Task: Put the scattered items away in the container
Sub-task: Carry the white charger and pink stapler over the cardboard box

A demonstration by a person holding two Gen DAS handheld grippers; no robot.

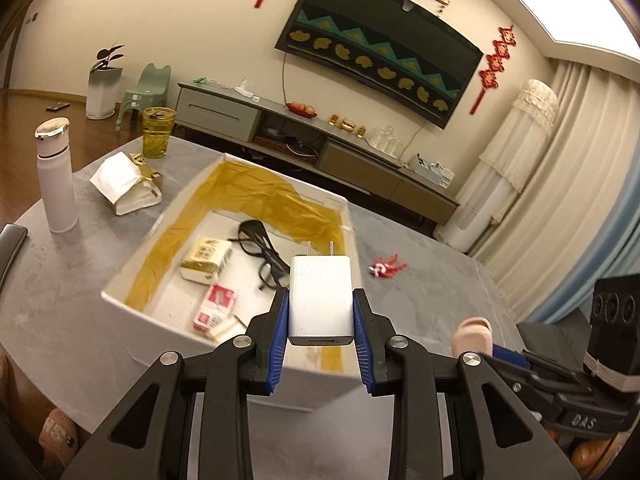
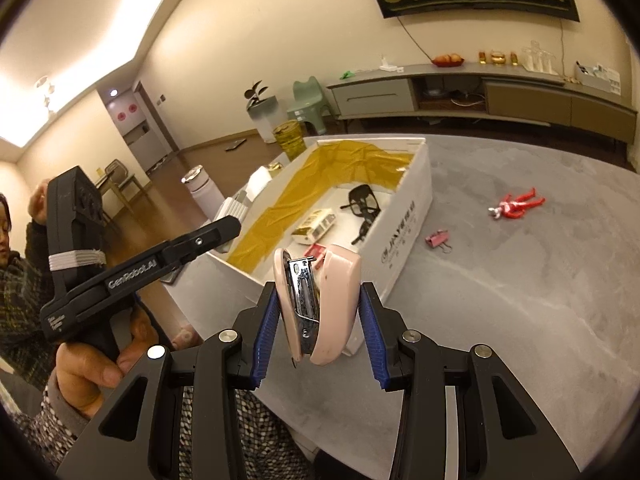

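Observation:
My left gripper (image 1: 320, 312) is shut on a white USB charger (image 1: 321, 300), prongs pointing away, held above the near corner of the white box (image 1: 132, 312). My right gripper (image 2: 318, 312) is shut on a pink stapler (image 2: 320, 304), held near the box's (image 2: 404, 240) front corner. Inside the box lie black glasses (image 1: 262, 252), a gold-and-white pack (image 1: 206, 260) and a red-and-white pack (image 1: 214, 308). On the grey table a red toy figure (image 2: 516, 206) and a pink binder clip (image 2: 438, 240) lie to the right of the box.
A pink bottle (image 1: 56, 176), a white paper bag (image 1: 126, 184) and a yellow glass (image 1: 158, 132) stand left of the box. The table edge runs behind them. A person's hand (image 2: 86, 372) holds the left gripper's handle. A TV cabinet (image 1: 320, 148) lines the far wall.

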